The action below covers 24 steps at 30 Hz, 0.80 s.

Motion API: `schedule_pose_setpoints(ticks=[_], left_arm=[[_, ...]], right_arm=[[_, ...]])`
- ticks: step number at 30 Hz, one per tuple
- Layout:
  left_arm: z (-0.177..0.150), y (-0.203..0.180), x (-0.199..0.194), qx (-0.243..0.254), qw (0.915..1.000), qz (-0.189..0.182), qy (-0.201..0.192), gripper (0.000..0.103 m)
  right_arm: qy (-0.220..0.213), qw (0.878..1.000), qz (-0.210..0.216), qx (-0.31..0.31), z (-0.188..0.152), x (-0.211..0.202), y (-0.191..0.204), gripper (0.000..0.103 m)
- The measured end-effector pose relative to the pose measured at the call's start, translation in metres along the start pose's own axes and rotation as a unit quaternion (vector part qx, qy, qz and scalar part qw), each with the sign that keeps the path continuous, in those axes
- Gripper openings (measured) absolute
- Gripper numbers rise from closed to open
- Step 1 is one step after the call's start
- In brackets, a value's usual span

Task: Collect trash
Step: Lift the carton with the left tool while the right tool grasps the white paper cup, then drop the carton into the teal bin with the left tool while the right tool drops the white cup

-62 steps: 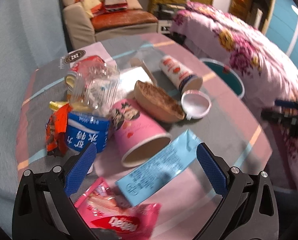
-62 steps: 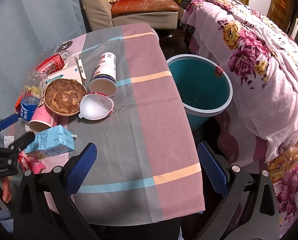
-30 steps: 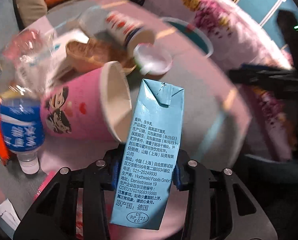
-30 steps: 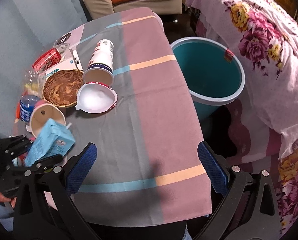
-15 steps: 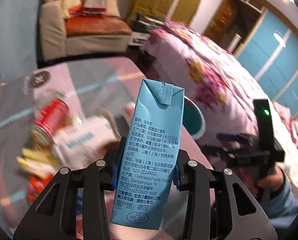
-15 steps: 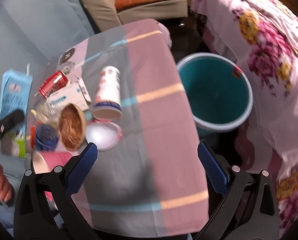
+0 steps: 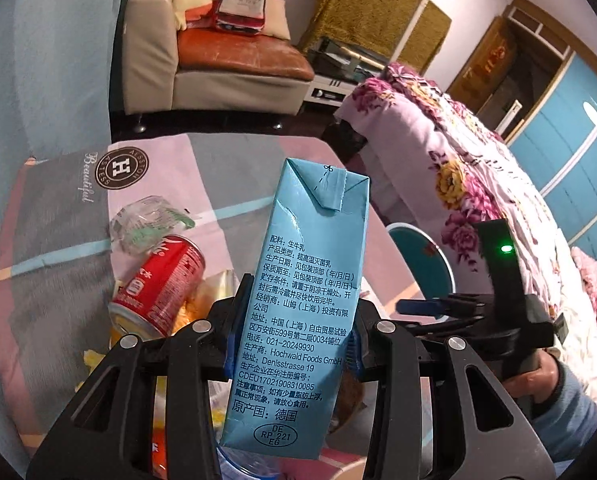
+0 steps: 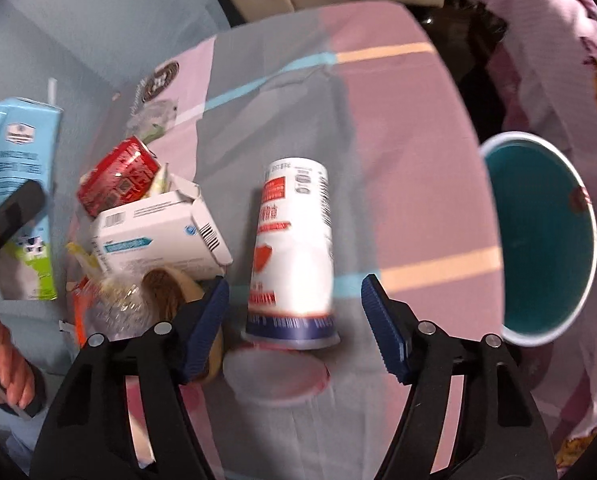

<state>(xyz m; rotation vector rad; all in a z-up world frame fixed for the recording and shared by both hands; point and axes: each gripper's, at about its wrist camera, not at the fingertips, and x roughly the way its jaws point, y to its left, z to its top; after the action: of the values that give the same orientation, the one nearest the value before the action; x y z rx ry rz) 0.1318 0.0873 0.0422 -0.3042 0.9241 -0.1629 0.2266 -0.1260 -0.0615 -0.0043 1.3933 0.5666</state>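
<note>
1. The left gripper [image 7: 290,344] grips a light blue milk carton [image 7: 302,312]; both blue pads press on its narrow sides, and the carton stands upright between them, above the table.
2. From the right wrist view, the same carton [image 8: 20,196] is at the far left, clear of the table [image 8: 398,120], with a white straw sticking out of its top.
3. The right gripper [image 8: 294,328] points down at the table. Its jaws are closing, and the blue pads do not touch anything.
4. Between these pads lies a white paper cup [image 8: 292,252] with red print. It is on its side, with its open mouth toward the gripper.
5. Just in front of the cup mouth lies a white round lid [image 8: 276,376].
6. Left of the cup are a white cardboard box [image 8: 158,236], a red soda can [image 8: 118,176] on its side and a brown bowl [image 8: 170,292], partly hidden by the left pad.
7. A teal trash bin [image 8: 542,240] stands beside the right edge of the table, open at the top, near a bed with a flowered cover [image 8: 558,60].
</note>
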Motion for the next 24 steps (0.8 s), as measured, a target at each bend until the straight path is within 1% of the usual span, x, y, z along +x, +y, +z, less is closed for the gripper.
schedule_pose_setpoints(ticks=[2, 3, 4, 5, 8, 12, 14, 16, 18, 21, 24], left_arm=[[0.002, 0.004, 0.003, -0.002, 1.0, -0.001, 0.004, 0.04], [0.003, 0.005, 0.005, -0.004, 1.0, -0.003, 0.008, 0.04], [0.003, 0.005, 0.006, -0.003, 0.9999, -0.003, 0.011, 0.04], [0.002, 0.004, 0.008, -0.002, 0.9999, -0.002, 0.013, 0.04], [0.002, 0.0, 0.011, 0.007, 0.9998, 0.0, 0.019, 0.04], [0.005, -0.019, 0.013, 0.027, 0.9995, -0.005, 0.018, 0.04], [0.007, -0.03, 0.017, 0.034, 0.9992, -0.009, 0.019, 0.04], [0.011, -0.051, 0.023, 0.047, 0.9985, -0.015, 0.024, 0.04], [0.015, -0.076, 0.034, 0.063, 0.9972, -0.022, 0.035, 0.04], [0.021, -0.119, 0.059, 0.092, 0.9936, -0.033, 0.056, 0.04], [0.025, -0.165, 0.092, 0.121, 0.989, -0.037, 0.076, 0.04]], right_arm=[[0.01, 1.0, 0.005, 0.005, 0.002, 0.01, -0.002, 0.065], [0.012, 1.0, 0.006, 0.008, 0.003, 0.014, -0.002, 0.062], [0.014, 1.0, 0.009, 0.01, 0.002, 0.017, -0.003, 0.047], [0.014, 1.0, 0.013, 0.01, 0.001, 0.019, -0.003, 0.047], [-0.012, 1.0, 0.017, 0.01, -0.003, 0.008, -0.002, 0.047], [-0.065, 0.997, 0.016, 0.031, -0.006, -0.029, -0.019, 0.047], [-0.093, 0.994, 0.014, 0.052, -0.01, -0.054, -0.038, 0.047], [-0.12, 0.99, 0.003, 0.071, -0.013, -0.075, -0.06, 0.047], [-0.149, 0.984, -0.01, 0.099, -0.02, -0.101, -0.092, 0.047], [-0.175, 0.975, -0.027, 0.133, -0.03, -0.126, -0.136, 0.047], [-0.189, 0.969, -0.035, 0.158, -0.043, -0.142, -0.173, 0.047]])
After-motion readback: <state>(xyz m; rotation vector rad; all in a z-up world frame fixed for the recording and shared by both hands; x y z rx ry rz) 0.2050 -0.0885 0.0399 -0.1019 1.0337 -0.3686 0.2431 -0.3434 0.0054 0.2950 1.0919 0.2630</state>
